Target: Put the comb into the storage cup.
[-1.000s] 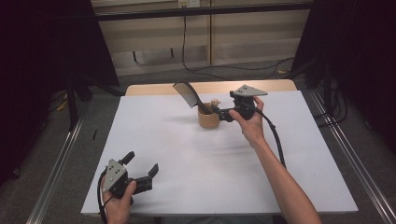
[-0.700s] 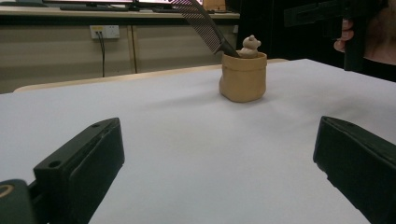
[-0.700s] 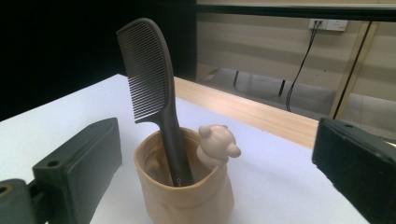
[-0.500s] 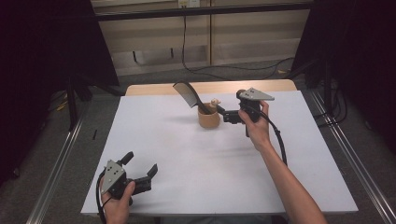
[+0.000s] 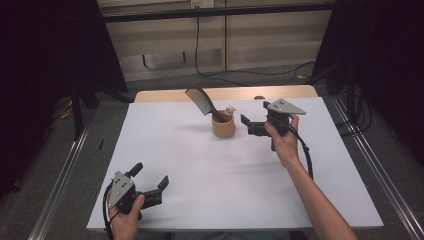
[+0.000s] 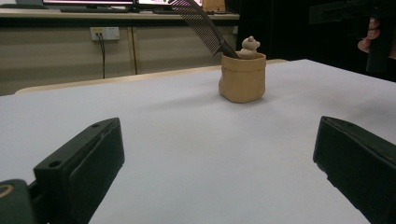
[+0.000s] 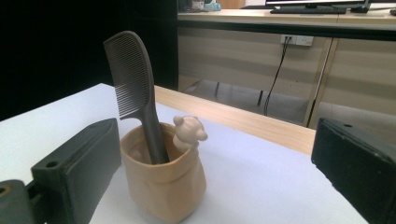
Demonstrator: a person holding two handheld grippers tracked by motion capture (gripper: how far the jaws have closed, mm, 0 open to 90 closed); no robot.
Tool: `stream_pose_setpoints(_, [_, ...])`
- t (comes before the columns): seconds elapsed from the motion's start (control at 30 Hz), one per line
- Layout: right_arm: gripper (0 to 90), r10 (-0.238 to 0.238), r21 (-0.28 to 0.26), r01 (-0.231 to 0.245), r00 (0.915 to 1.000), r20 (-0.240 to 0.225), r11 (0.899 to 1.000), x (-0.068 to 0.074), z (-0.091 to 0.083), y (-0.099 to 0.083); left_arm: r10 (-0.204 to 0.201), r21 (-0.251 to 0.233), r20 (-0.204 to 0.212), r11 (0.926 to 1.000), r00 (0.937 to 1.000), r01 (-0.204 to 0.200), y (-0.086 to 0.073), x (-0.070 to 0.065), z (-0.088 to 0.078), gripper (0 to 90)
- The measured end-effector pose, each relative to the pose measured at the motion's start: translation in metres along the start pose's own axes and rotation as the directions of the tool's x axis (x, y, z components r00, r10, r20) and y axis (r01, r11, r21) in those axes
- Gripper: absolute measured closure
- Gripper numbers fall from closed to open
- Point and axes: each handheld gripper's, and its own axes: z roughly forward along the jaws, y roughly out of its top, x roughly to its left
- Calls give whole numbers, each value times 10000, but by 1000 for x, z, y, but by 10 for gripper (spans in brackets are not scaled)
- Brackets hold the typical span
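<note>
Counter (image 5: 210,175): white top, it carries everything; my two hands are on it, well apart from each other.
Right gripper (image 5: 248,125): I hold it above the far part of the counter, just to the right of the holder and pointing at it. My fingers (image 7: 79,168) are apart and hold nothing; in the right gripper view the holder is between them, not touched.
Left gripper (image 5: 150,180): it is near the front left edge of the counter. My fingers here are also wide apart and empty.
Holder (image 5: 223,126): a tan cup like a small sack, upright at the far middle of the counter.
Comb (image 5: 199,101): dark, handle down in the holder, leaning to the left.
Bear figure (image 7: 188,130): small, tan, on the rim of the holder, beside the comb.
</note>
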Motion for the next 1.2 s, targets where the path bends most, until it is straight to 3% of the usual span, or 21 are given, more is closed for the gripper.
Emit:
stream_pose_setpoints(0.43, [5, -136, -91, 141, 9987, 495, 9999, -4, -26, -13, -101, 1, 60, 9999, 9999, 101, -1, 0, 1, 20])
stream_pose_setpoints(0.7, [3, -580, 103, 576, 9970, 510, 9983, -5, -45, -16, -57, 43, 55, 10000, 10000, 56, -1, 0, 1, 19])
stream_pose_setpoints(1.2, [0, -477, -272, 503, 9948, 900, 9984, -9, -75, -18, -78, -34, 47, 10000, 10000, 78, -1, -1, 0, 20])
